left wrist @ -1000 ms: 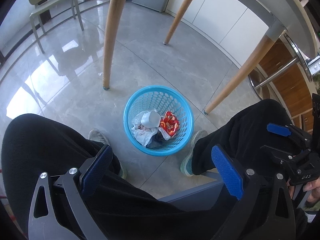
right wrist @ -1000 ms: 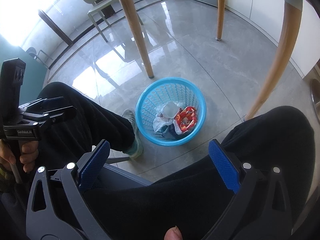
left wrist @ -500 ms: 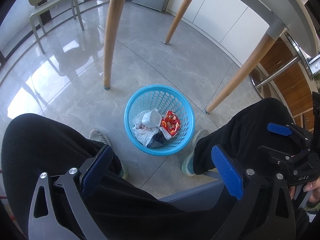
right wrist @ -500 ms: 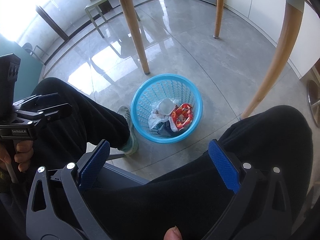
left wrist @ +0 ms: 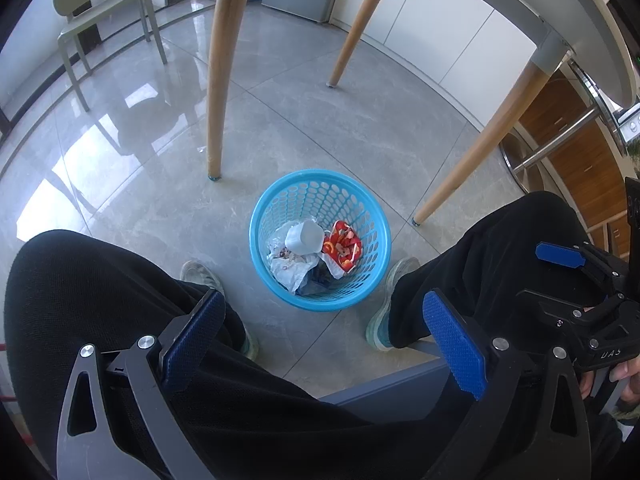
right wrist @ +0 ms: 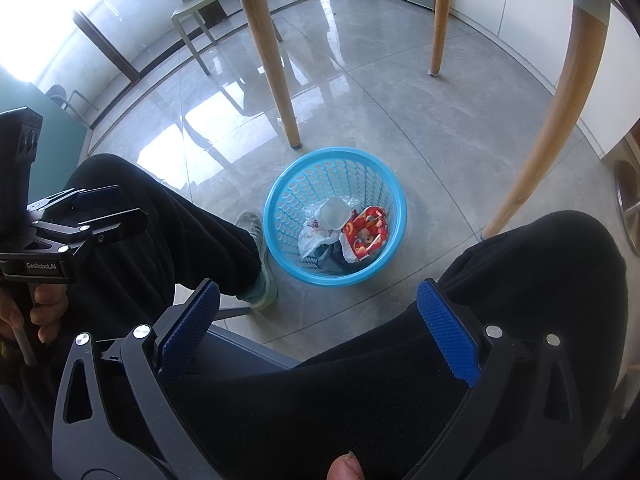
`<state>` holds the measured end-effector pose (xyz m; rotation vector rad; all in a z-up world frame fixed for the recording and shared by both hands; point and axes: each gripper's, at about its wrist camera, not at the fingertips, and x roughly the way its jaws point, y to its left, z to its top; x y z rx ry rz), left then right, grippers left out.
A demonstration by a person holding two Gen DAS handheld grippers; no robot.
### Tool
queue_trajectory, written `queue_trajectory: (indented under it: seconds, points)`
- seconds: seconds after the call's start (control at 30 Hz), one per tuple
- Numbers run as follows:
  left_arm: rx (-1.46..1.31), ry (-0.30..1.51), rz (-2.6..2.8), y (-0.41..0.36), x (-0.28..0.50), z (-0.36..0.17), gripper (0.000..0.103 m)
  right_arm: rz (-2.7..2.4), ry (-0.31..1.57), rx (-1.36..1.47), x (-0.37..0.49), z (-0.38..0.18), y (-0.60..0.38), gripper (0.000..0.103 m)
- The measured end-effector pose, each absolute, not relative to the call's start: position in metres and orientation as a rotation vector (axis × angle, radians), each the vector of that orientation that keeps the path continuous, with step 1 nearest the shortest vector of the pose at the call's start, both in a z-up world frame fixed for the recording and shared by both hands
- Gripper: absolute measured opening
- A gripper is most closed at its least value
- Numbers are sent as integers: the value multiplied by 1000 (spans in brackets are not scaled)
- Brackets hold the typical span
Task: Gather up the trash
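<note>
A blue perforated basket [left wrist: 378, 232] [right wrist: 394, 200] stands on the grey floor between the seated person's feet. Inside lie a white plastic cup [left wrist: 303, 237] [right wrist: 332, 213], a red snack wrapper [left wrist: 343, 245] [right wrist: 366, 234] and crumpled white and dark wrappers [left wrist: 290, 270]. My left gripper [left wrist: 324, 344] is open and empty, held above the person's black-trousered lap. My right gripper [right wrist: 318, 328] is likewise open and empty above the lap. Each gripper shows in the other's view: the right one [left wrist: 568, 276] at the right edge, the left one [right wrist: 96, 216] at the left edge.
Wooden table legs [left wrist: 218, 92] [left wrist: 476, 152] [right wrist: 276, 80] [right wrist: 548, 120] rise around the basket under a white tabletop [left wrist: 560, 12]. A pale green chair [left wrist: 100, 12] stands at the far left. The person's knees [left wrist: 100, 288] [right wrist: 540, 280] and shoes [left wrist: 200, 276] flank the basket.
Almost nothing: both views shift slightly, with the right wrist view drifting a little so the basket sits a bit differently in frame. Both grippers stay open and empty.
</note>
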<state>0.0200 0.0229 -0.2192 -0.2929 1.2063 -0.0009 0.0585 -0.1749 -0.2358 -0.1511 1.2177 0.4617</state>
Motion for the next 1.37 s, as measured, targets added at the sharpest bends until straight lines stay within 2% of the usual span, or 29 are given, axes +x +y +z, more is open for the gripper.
queue_trajectory:
  seconds: [1.37]
  points:
    - [-304, 1224, -14, 26, 21, -223, 97, 463, 1223, -148, 60, -235, -176, 94]
